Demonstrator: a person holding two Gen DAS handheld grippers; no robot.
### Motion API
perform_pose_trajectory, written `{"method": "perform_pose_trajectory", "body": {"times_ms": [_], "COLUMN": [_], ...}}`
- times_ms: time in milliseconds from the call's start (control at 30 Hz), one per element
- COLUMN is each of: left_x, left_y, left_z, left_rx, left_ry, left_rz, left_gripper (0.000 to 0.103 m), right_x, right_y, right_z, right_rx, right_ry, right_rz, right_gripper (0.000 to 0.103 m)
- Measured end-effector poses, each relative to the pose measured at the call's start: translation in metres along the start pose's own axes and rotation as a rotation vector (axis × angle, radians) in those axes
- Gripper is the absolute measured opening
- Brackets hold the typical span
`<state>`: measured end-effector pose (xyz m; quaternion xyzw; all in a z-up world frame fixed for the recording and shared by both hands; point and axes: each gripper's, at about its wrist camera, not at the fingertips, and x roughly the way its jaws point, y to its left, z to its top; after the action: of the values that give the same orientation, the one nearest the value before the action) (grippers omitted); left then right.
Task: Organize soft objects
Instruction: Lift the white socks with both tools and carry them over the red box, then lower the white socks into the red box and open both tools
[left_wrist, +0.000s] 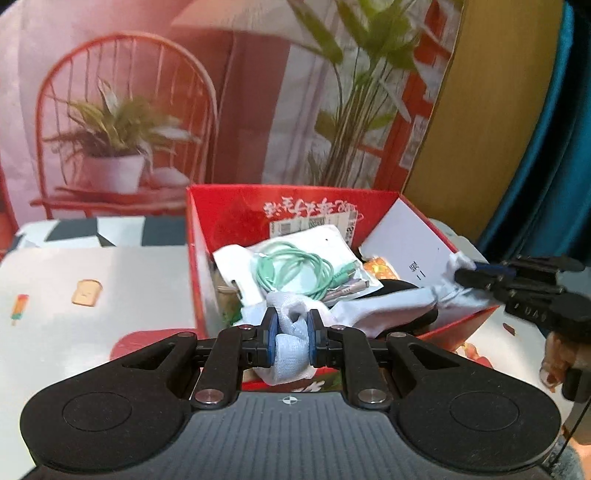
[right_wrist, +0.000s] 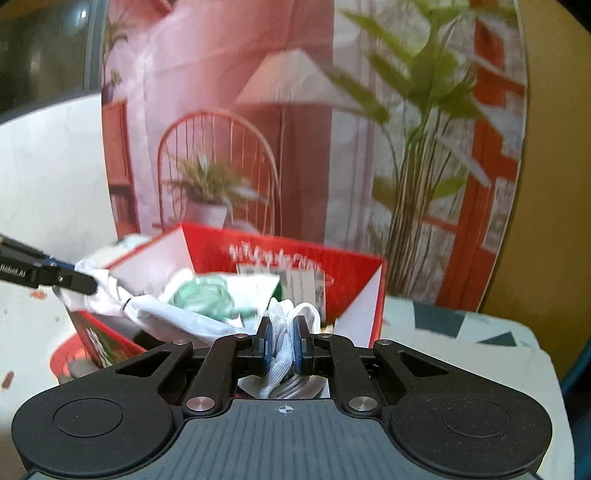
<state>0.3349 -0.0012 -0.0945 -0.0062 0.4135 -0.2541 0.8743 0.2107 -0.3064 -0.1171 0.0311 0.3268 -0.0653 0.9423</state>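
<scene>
A white cloth hangs stretched over the open red box. My left gripper is shut on one bunched end of the cloth. My right gripper is shut on the other end. The right gripper also shows in the left wrist view, pinching the cloth at the box's right wall. The left gripper shows in the right wrist view, gripping the cloth at the box's left corner. The cloth sags across the box contents between the two.
The box holds a clear bag with a coiled green cable, white paper and other items. It stands on a white patterned table. A printed backdrop of chair and plants stands behind. A blue curtain hangs at right.
</scene>
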Motion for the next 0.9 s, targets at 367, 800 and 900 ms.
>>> {"method": "perform_pose_trajectory", "body": {"times_ms": [367,800,900], "left_x": [0.051,0.032,0.021], "left_y": [-0.004,-0.007,-0.012], "left_z": [0.014,0.019,0.019], "left_rx": [0.039,0.030,0.028], "left_ry": [0.135,-0.029,-0.048], "left_rz": [0.014,0.015,0.013], "left_gripper": [0.018,0.089,0.099], "right_x": [0.037,0.031,0.021], "right_y": [0.005,0.001,0.002], "right_z": [-0.001,-0.002,-0.001], "right_rx": [-0.018,0.029,0.050], "right_ry": [0.123,0.048,-0.005], "right_rz": [0.011,-0.061,-0.078], "right_gripper": [0.011,0.050,0.071]}}
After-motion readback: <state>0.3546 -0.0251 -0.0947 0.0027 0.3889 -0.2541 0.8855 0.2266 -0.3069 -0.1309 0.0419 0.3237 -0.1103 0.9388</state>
